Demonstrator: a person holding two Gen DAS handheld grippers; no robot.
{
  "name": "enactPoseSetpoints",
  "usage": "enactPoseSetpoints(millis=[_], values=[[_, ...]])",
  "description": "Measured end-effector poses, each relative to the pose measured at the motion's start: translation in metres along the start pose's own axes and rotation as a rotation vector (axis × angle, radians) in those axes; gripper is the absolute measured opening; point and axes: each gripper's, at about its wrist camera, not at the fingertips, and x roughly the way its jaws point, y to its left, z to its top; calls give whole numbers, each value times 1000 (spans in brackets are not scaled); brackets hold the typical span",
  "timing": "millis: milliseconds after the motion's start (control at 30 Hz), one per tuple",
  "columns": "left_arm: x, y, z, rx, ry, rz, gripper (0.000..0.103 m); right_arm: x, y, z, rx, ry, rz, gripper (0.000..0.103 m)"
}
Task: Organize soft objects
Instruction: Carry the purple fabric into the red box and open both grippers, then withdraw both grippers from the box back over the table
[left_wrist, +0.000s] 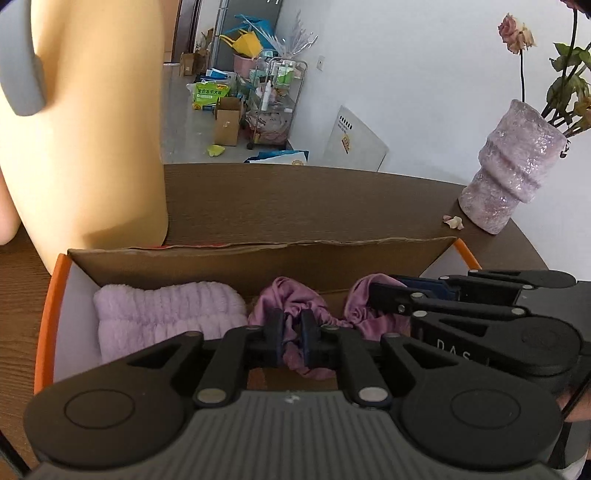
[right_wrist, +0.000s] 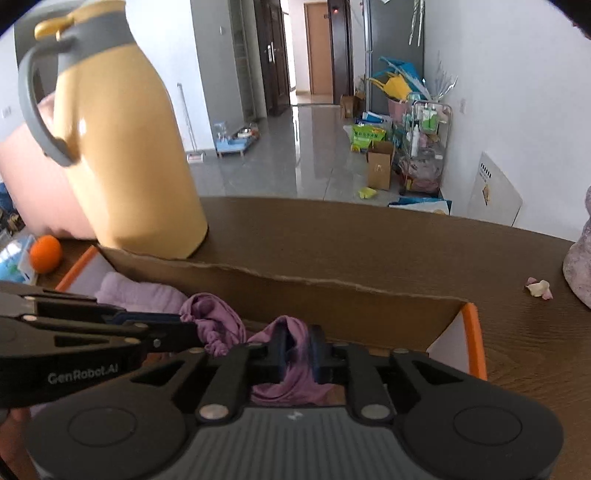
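A purple satin cloth (left_wrist: 291, 299) with a gathered edge hangs between both grippers, low inside an open cardboard box (left_wrist: 258, 254) with orange sides. My left gripper (left_wrist: 293, 334) is shut on the cloth's left part. To its right, my right gripper (left_wrist: 376, 291) comes in from the side and grips the other end. The right wrist view shows my right gripper (right_wrist: 297, 347) with the cloth (right_wrist: 295, 354) filling the narrow gap between its fingers. There my left gripper (right_wrist: 184, 325) reaches in from the left. A folded lilac fluffy towel (left_wrist: 166, 314) lies at the box's left end.
A tall yellow jug (right_wrist: 129, 147) with a grey handle stands right behind the box's far left corner. A pink textured vase (left_wrist: 513, 166) with flowers stands at the table's far right, with fallen petals (left_wrist: 454, 221) beside it. An orange (right_wrist: 45, 253) lies left of the box.
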Motion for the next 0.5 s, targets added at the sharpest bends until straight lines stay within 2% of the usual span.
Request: enactPoseSetpoints(millis=[33, 67, 100, 200, 267, 333, 500], values=[[0, 0, -1, 2, -3, -1, 17, -1, 0, -1, 2, -5, -1, 16], [-3, 1, -3, 7, -12, 0, 22, -3, 1, 1, 5, -9, -7, 20], [-7, 2, -5, 8, -18, 4, 30, -7, 0, 2, 8, -17, -10, 23], [-30, -4, -8, 33, -47, 13, 33, -33, -8, 4, 24, -63, -23, 27], [-58, -10, -15, 55, -85, 28, 35, -64, -12, 0, 26, -100, -26, 29], [-92, -15, -25, 60, -130, 31, 42, -95, -15, -5, 22, -136, -25, 32], [-181, -17, -69, 93, -234, 64, 53, -181, -12, -38, 5, -217, -39, 38]])
